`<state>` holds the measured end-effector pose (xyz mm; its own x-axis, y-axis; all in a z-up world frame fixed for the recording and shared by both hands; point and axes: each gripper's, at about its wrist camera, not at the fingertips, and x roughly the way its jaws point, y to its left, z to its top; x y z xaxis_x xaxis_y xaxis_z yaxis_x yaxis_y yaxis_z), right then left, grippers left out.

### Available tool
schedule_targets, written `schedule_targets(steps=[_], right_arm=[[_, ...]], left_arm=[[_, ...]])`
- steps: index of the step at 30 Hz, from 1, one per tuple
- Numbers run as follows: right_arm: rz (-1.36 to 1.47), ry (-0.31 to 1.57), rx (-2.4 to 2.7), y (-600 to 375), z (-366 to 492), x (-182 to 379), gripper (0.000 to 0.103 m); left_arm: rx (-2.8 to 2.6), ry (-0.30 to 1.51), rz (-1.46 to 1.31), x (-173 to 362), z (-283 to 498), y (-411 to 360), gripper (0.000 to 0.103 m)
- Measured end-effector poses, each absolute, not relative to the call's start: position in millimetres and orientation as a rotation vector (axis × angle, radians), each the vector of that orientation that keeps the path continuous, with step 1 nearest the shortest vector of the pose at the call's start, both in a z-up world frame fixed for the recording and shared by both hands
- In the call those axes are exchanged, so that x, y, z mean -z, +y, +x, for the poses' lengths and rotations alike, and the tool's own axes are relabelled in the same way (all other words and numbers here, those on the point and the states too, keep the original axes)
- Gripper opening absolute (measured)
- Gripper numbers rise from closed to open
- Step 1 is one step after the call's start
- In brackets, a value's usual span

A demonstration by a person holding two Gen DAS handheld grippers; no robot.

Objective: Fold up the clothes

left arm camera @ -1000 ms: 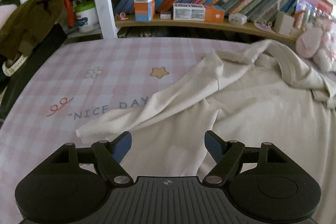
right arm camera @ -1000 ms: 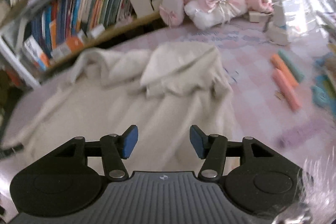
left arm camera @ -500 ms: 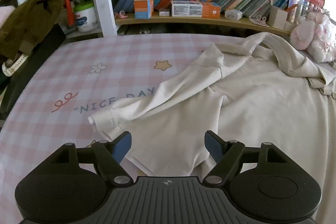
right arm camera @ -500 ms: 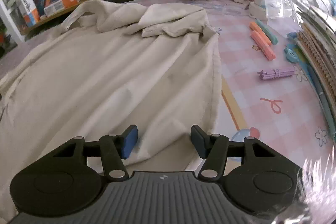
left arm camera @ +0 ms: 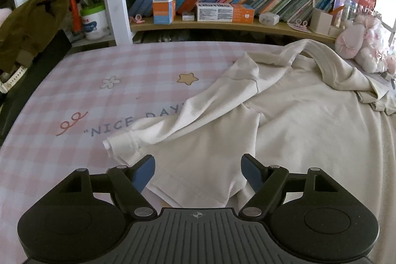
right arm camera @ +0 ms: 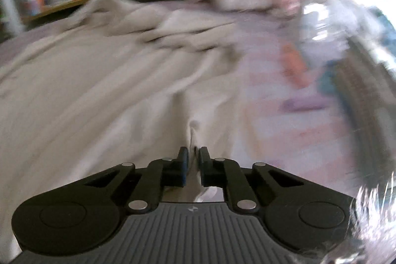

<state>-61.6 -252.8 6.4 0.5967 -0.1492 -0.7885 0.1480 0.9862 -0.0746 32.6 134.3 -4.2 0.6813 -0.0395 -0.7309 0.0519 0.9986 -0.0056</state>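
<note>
A cream long-sleeved garment (left arm camera: 297, 128) lies spread on the pink checked table cover (left arm camera: 99, 103). One sleeve runs out to the left and ends in a cuff (left arm camera: 121, 144). My left gripper (left arm camera: 198, 162) hovers open just over the garment's near hem, right of the cuff, with nothing pressed between its blue pads. The right wrist view is blurred. In it my right gripper (right arm camera: 193, 155) has its jaws closing on a pinched ridge of the cream garment (right arm camera: 99, 90) near its right edge, and the pads press on the cloth.
A bookshelf (left arm camera: 222, 26) with books and boxes runs along the far edge. A pink plush toy (left arm camera: 366, 51) sits at the back right and an olive jacket (left arm camera: 27, 24) hangs at the left. Orange markers (right arm camera: 294, 66) and stacked books (right arm camera: 358, 90) lie to the garment's right.
The right gripper's jaws went from half open to shut on a fold of the garment, and its view blurred. In the left view, the sleeve and hem slid right and up; the left jaws stayed open.
</note>
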Motion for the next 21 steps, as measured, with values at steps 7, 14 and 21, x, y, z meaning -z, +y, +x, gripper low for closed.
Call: schedule_targets(steps=[7,14,21], right_arm=[[-0.105,0.905,0.377,-298.9,-39.0,0.7,0.009],[-0.133,0.919,0.439,-302.5,-27.2,7.6,0.032],[-0.101,0.840,0.285,-249.7,-31.5,-14.1,0.046]], left_arm=[[0.045,0.827,0.024,8.4,32.0,137.0,0.079],[0.046,0.826,0.027,9.3,34.1,137.7,0.079],[0.033,0.837,0.035,17.2,40.0,138.8,0.079]])
